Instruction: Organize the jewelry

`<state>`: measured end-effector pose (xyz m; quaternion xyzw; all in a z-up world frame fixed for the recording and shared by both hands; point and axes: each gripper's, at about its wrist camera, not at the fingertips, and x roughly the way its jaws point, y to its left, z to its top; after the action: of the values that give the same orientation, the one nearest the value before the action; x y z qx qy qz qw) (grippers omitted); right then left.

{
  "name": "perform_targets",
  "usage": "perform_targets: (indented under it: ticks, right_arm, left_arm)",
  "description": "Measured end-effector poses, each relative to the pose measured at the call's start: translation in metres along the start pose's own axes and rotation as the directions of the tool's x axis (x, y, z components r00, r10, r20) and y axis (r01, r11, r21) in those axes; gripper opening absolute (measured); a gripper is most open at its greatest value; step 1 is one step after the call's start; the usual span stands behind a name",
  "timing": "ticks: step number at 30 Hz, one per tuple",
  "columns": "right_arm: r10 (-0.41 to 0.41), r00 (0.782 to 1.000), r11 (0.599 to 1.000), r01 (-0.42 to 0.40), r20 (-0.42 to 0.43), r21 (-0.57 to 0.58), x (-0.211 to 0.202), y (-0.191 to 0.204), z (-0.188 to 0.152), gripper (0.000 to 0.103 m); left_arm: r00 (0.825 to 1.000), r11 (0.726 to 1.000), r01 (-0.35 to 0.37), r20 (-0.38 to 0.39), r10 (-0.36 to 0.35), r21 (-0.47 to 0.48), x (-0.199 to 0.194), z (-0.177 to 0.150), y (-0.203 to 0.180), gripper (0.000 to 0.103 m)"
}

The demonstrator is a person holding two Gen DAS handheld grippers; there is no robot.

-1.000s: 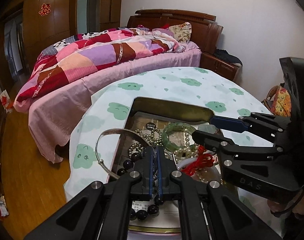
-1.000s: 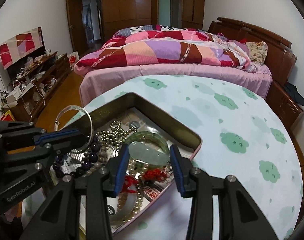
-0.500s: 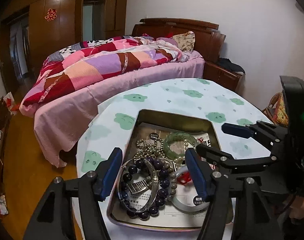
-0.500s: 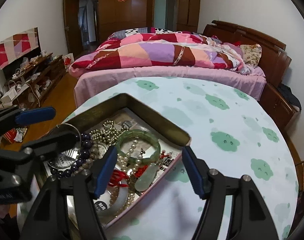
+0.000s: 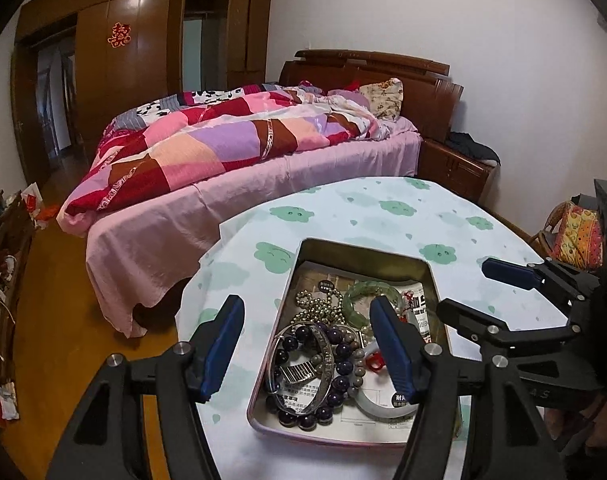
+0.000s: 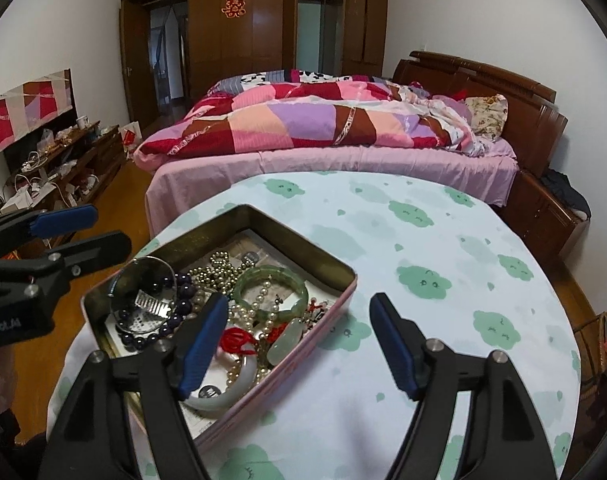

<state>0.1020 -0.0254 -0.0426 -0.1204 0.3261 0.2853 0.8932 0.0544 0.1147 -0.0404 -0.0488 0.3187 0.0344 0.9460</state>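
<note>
My left gripper (image 5: pixel 307 344) hangs over the near end of the tin box (image 5: pixel 367 246), its blue-padded jaws spread wide and holding nothing; my right gripper (image 6: pixel 299 344) is likewise wide open and empty, poised over the box's right edge and the tablecloth (image 6: pixel 423 240). The box is a shallow rectangular tin with a dull gold inside wall and a pinkish outer rim, lined with printed paper, and it sits on the round table near its left edge. The jewelry lies heaped inside: a silver bangle (image 5: pixel 323 364) resting on a dark purple bead bracelet (image 5: pixel 335 392), a string of small gold-coloured beads (image 5: pixel 319 304), a green jade bangle (image 6: pixel 273 292) with pearls (image 6: pixel 245 320) strung across it, a pale jade pendant (image 6: pixel 285 344) on red cord (image 6: pixel 233 338), and a white bangle (image 6: pixel 223 396) at the near end.
</note>
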Motion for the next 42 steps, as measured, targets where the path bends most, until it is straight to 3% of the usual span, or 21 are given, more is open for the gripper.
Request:
perform_targets:
  ticks: [8,42]
  right_arm:
    - [-0.006,0.999,1.000,0.006,0.036,0.015,-0.012,-0.002,0.002,0.078]
    - [-0.014,0.999,1.000,0.013,0.051,0.015,-0.017,-0.005,0.003,0.083]
  left_arm:
    - [1.000,1.000,-0.011,0.007,0.011,-0.010,-0.004,0.001,0.004,0.066]
    - [1.000,1.000,-0.021,0.005,0.021,-0.014,-0.005,0.003,0.006,0.066]
